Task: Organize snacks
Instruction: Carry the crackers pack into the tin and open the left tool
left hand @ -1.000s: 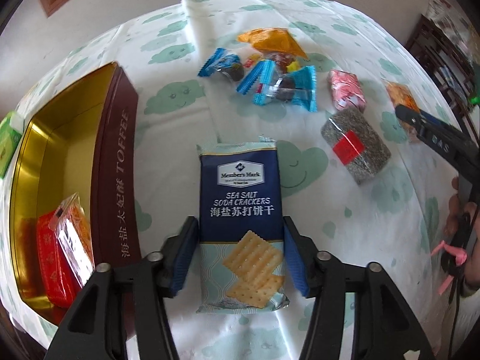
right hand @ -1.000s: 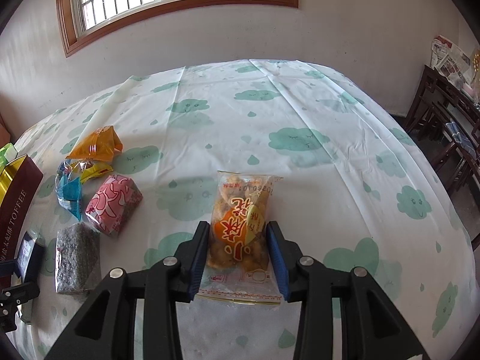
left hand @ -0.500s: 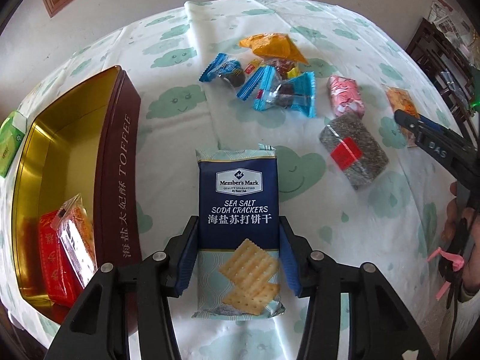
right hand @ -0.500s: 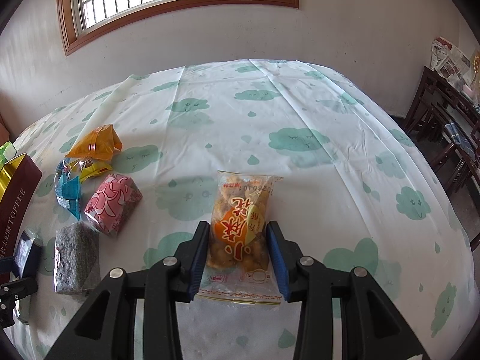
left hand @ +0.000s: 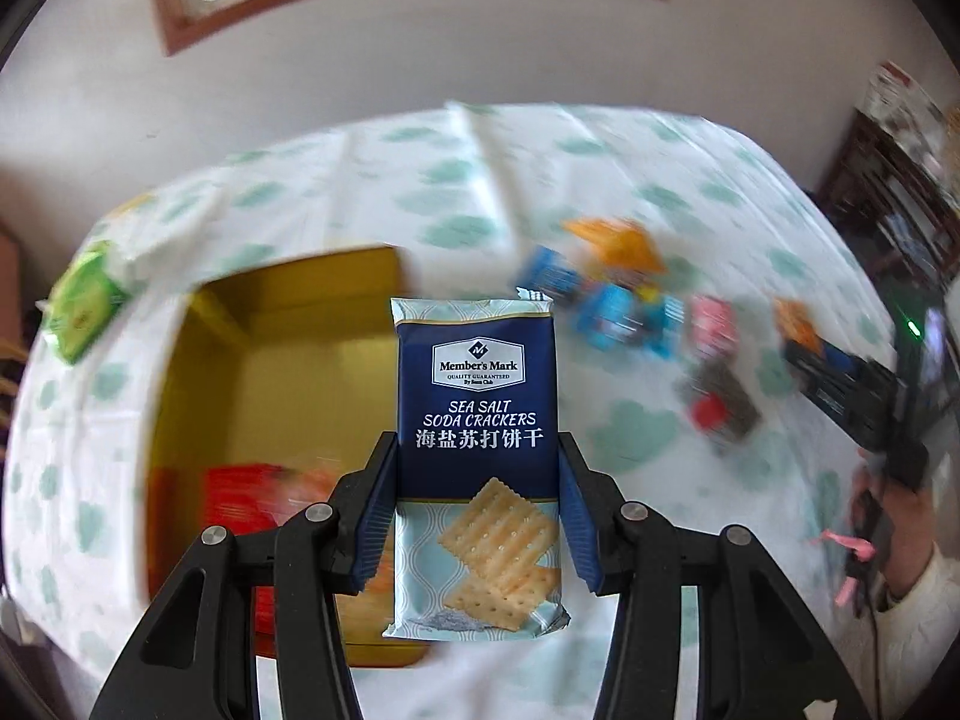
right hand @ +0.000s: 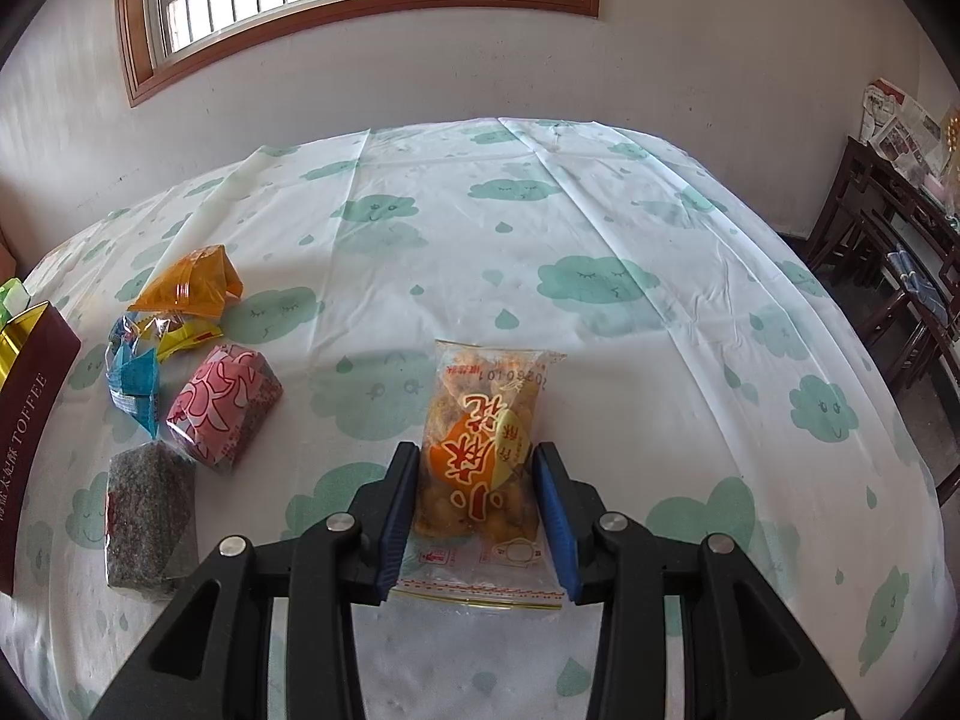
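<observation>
Fingers point(left hand: 375, 516) of the left gripper point(left hand: 477, 516) clench the sides of the navy soda cracker packet point(left hand: 477, 420), lifted clear of the tablecloth point(left hand: 510, 180) with its left edge over the open gold toffee tin point(left hand: 300, 360); the jaws closed onto the packet moments ago. Red packets point(left hand: 240, 498) lie in the tin's near end, and a green box point(left hand: 81, 306) sits near the table's far-left edge. Right of the tin, a blurred cluster of blue, orange, pink and grey snacks point(left hand: 630, 312) stands clear of the packet.

On the right gripper point(right hand: 474, 510), the blue pads point(right hand: 399, 510) flank the orange fried-snack bag point(right hand: 480, 456), which lies flat near the table's front edge; whether they press it I cannot tell. It tilts downward. The pink packet point(right hand: 225, 405) and grey packet point(right hand: 147, 516) lie just left.
</observation>
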### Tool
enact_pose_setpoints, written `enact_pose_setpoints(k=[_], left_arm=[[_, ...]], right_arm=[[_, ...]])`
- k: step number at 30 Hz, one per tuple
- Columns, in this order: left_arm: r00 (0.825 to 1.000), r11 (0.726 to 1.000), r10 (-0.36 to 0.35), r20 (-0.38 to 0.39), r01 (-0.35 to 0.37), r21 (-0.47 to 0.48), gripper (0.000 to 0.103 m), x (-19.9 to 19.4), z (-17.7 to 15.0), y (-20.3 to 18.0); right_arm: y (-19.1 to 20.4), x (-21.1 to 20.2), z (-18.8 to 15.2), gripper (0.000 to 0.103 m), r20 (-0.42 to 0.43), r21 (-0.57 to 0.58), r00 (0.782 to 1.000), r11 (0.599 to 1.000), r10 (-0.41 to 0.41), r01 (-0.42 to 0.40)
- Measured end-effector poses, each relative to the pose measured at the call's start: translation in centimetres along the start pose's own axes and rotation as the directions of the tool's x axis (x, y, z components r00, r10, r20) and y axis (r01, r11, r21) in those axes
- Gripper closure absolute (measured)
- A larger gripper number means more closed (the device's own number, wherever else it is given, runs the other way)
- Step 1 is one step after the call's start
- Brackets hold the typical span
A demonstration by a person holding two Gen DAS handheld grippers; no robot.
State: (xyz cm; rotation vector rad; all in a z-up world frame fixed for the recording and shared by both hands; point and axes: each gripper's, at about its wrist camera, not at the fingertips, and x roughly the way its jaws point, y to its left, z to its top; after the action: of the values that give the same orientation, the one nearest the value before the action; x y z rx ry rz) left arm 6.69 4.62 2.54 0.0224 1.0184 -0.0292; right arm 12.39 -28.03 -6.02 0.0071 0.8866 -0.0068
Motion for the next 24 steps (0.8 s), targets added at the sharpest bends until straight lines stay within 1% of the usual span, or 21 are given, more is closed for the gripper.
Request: enact_pose_setpoints(k=[4,6,10,15,24], left_arm=[[0.997,0.996,0.078,-0.003,-0.078,-0.047,0.058,0.2,0.0,4.7],[0.993,0.99,0.117,-0.027,-0.118,-0.073,0.058,0.9,-0.3,7.1],[0.984,0.98,0.152,-0.094,-0.162,-0.112,0.058,2.7,-1.4,10.2],[0.979,0.981,0.162,-0.124,-0.173,-0.087,0.058,3.9,-2.7,11.5],[0.972,0.983,0.161,-0.17,-0.173,-0.058,0.058,5.4,-4.2,12.2]], right_arm=[[0.1,0.0,0.0,0.063,0.0,-0.005,1.0,1.0,-0.004,0.004],[0.2,0.0,0.0,0.063,-0.001,-0.006,1.0,1.0,-0.005,0.005],[0.1,0.0,0.0,0.063,-0.001,-0.006,1.0,1.0,-0.005,0.005],[0.1,0.0,0.0,0.063,-0.001,-0.006,1.0,1.0,-0.006,0.006],[0.1,0.0,0.0,0.063,-0.001,-0.008,1.0,1.0,-0.007,0.007]])
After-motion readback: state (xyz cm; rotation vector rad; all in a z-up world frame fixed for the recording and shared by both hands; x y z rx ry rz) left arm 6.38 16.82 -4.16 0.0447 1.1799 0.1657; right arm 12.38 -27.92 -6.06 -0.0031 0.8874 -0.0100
